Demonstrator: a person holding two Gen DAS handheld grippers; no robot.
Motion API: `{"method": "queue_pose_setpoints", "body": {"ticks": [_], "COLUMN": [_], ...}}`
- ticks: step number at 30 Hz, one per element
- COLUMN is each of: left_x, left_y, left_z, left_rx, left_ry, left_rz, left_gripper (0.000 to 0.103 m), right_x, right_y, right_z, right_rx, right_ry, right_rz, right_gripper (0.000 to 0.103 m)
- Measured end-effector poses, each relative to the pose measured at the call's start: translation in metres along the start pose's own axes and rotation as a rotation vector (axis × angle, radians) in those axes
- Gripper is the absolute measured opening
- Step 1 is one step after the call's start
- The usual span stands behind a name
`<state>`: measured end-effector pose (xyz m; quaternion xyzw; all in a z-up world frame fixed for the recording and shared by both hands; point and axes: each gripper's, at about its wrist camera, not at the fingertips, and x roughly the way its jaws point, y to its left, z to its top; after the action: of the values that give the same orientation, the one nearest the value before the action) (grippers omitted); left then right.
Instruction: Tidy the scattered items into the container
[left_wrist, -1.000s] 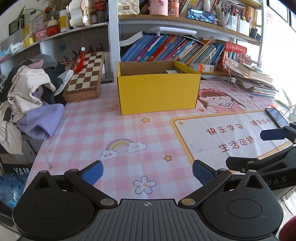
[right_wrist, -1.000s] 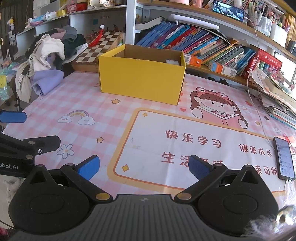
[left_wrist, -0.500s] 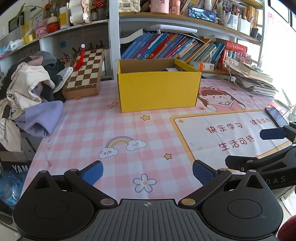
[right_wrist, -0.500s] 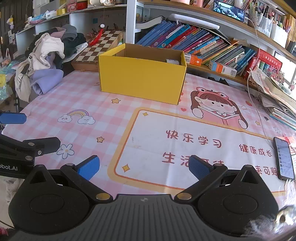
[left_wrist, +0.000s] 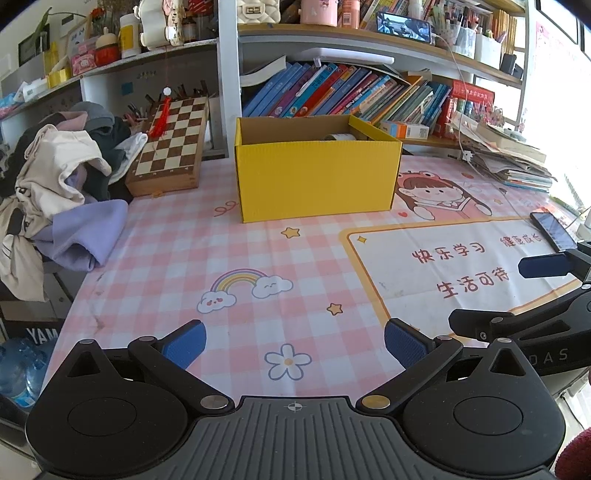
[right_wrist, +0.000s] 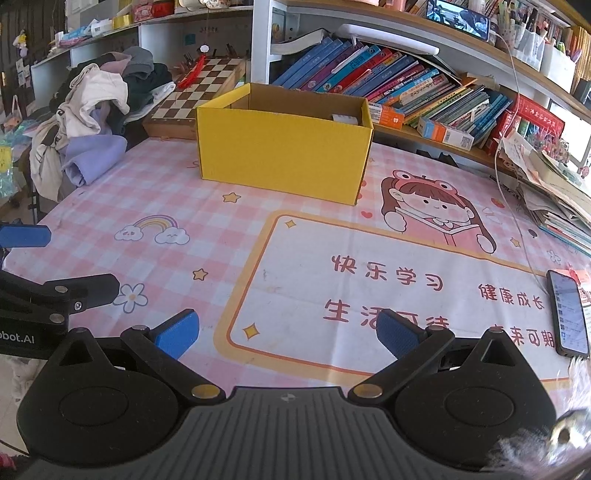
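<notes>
the left gripper and the right gripper both hover low in the frame over the pink checked tabletop, jaws spread wide and holding nothing. the yellow cardboard box sits open at upper centre, a pale item just visible inside. a smartphone lies at the right edge.
</notes>
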<state>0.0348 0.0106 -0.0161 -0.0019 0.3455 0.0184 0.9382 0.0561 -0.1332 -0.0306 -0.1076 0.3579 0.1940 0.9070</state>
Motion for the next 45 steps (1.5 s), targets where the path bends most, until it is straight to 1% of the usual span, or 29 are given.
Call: {"method": "queue_pose_setpoints", "body": {"ticks": [2,11,29,45], "left_x": [0.0,-0.0004,0.0001,0.0029], "left_y": [-0.0001,-0.0018,-0.0011,-0.0032], "left_z": [-0.0001,0.0,-0.0019,0.0002], "left_rx": [0.0,0.007,-0.008,0.004], "left_ry": [-0.002,-0.014,0.01,0.025], "left_rz": [0.001,0.011,-0.01,-0.001], "left_gripper": [0.103,0.103,0.103,0.103], "right_x": [-0.001,-0.0033,-0.0028,0.0017], "right_y": [0.0056,0.0043,0.0,0.0007], "right_z": [-0.0001,-0.0004,-0.001,-0.0009], "right_rx": [0.005,0.011,0.012,0.029], "right_ry": [0.001,-0.002,0.001,0.011], "right_rz": [-0.006,-0.011,-0.005,0.0], "right_gripper": [0.103,0.103,0.103,0.103]}}
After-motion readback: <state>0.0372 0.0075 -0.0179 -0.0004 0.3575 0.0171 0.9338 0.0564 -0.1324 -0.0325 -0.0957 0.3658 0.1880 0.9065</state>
